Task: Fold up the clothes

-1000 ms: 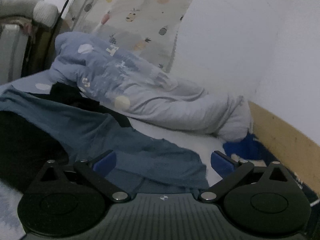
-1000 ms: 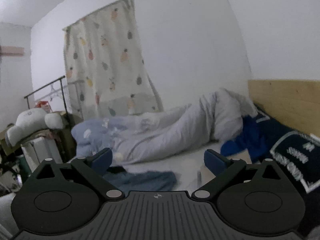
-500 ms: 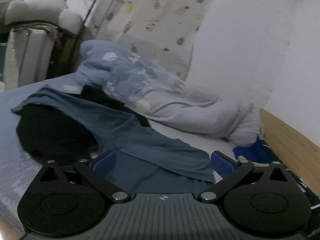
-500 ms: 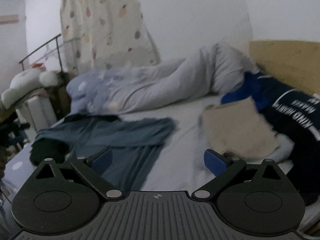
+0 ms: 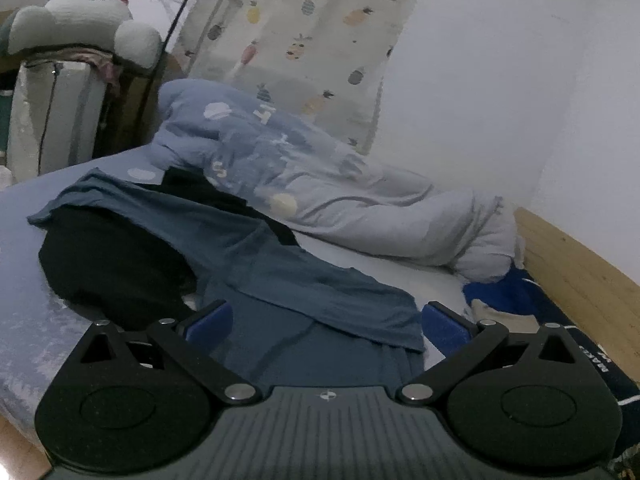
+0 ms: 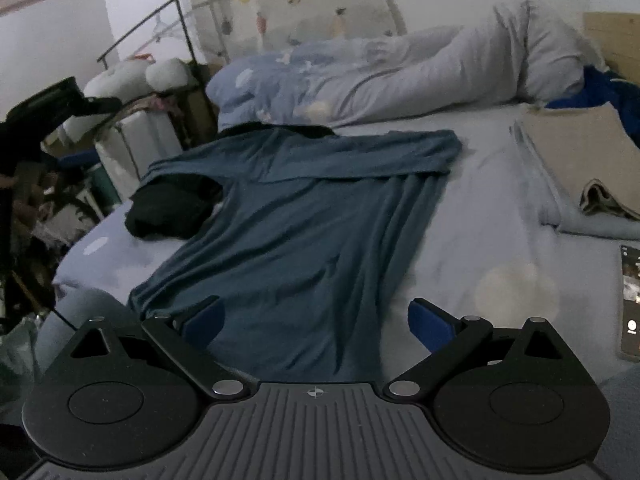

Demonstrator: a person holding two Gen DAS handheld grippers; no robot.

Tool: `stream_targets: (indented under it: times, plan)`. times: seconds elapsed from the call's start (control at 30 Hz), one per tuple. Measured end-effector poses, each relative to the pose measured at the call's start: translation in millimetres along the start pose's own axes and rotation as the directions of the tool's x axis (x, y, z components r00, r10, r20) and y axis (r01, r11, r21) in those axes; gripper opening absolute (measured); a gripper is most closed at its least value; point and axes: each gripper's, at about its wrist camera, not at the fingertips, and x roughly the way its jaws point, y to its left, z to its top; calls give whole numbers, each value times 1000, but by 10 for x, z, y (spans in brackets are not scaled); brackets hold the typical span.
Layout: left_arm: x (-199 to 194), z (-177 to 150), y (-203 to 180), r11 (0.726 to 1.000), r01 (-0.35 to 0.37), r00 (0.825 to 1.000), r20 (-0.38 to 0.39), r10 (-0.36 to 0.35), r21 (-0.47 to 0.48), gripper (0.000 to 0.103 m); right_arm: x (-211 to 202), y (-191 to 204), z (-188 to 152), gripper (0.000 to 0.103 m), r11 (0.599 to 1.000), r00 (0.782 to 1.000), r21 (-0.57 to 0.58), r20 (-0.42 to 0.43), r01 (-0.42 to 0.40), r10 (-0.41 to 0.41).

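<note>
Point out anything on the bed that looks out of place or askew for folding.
The teal shirt lies spread but not flat: its left sleeve drapes over a black garment, which bulges beneath it. A phone also lies near the bed's right edge, beside the folded beige stack.

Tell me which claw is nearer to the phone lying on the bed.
Right. The phone lies just off the right claw, beside its right finger. The left claw hangs over the blue shirt; its view shows no phone.
</note>
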Motion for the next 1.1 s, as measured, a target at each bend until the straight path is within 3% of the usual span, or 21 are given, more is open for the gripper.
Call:
stream_targets:
  times: [0.23, 0.87, 1.1]
  plan:
    - [9, -33, -76, 1000, 3, 1000, -13, -3, 5, 103, -11, -98, -90, 99, 999, 1000, 47, 2, 13, -13]
    - [-129, -57, -176, 1000, -7, 999, -33, 6, -12, 103, -81, -63, -89, 99, 999, 999, 18, 8, -44, 43]
    - [-296, 73, -313, 1000, 10, 1000, 14, -10, 23, 103, -140, -18, -65, 99, 999, 998, 6, 43, -44, 44]
